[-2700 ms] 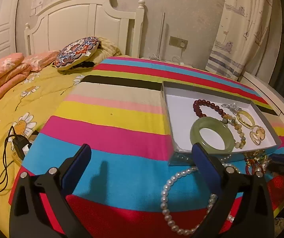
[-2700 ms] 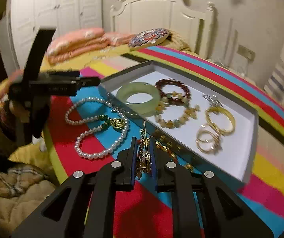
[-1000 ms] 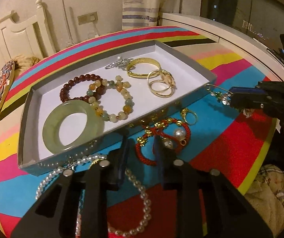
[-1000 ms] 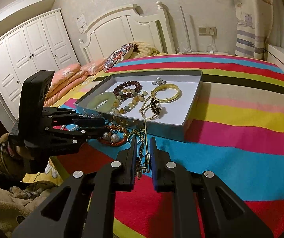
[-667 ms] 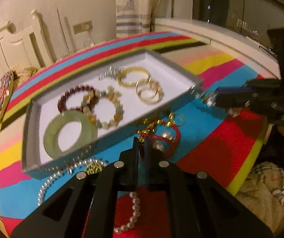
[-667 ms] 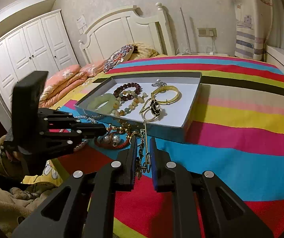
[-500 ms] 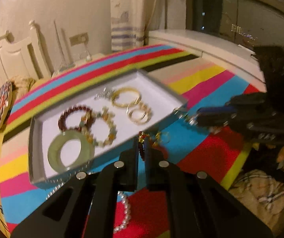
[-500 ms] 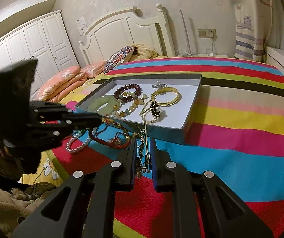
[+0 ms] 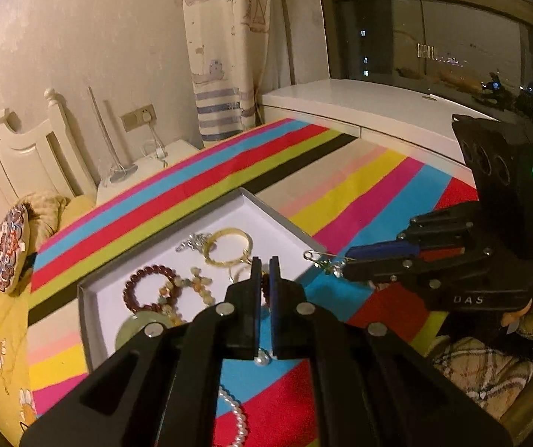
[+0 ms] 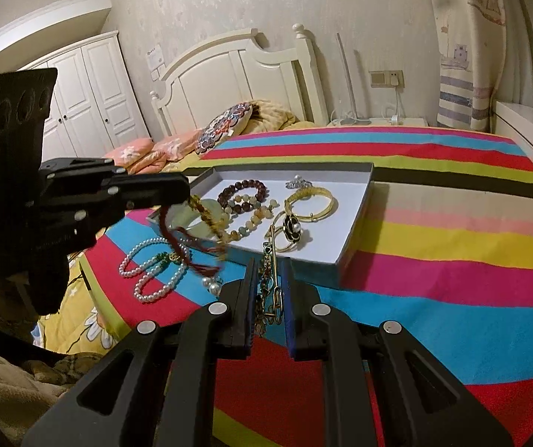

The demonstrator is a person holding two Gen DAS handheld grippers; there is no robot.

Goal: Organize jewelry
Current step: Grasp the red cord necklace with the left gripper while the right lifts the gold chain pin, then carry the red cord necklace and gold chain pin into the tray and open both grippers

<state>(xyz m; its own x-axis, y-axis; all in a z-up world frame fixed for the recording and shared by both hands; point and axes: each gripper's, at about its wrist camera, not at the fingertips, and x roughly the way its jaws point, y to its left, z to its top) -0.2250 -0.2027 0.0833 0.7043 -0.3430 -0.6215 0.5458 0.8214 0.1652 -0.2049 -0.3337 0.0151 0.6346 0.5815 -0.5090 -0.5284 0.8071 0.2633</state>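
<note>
My left gripper [image 9: 263, 266] is shut on a red cord bracelet [image 10: 188, 240] with gold beads and pearls, held in the air above the near edge of the white jewelry box [image 10: 356, 231]. It also shows in the right wrist view [image 10: 186, 190]. My right gripper [image 10: 268, 264] is shut on a gold pin with a chain [image 10: 272, 260], just in front of the box; it also shows in the left wrist view [image 9: 344, 266]. The box holds a jade bangle [image 9: 132, 329], dark red beads [image 10: 242, 192], a stone bead bracelet [image 10: 249, 219] and gold bangles [image 10: 309, 201].
A pearl necklace [image 10: 151, 264] lies on the striped blanket [image 10: 452, 253] left of the box. The white headboard [image 10: 229, 74] and a round cushion [image 10: 223, 126] are behind. A white window ledge [image 9: 378, 108] runs along the bed's right side.
My left gripper has shut on the red cord bracelet and lifted it off the blanket. My right gripper has stayed shut on the gold pin, nearly still.
</note>
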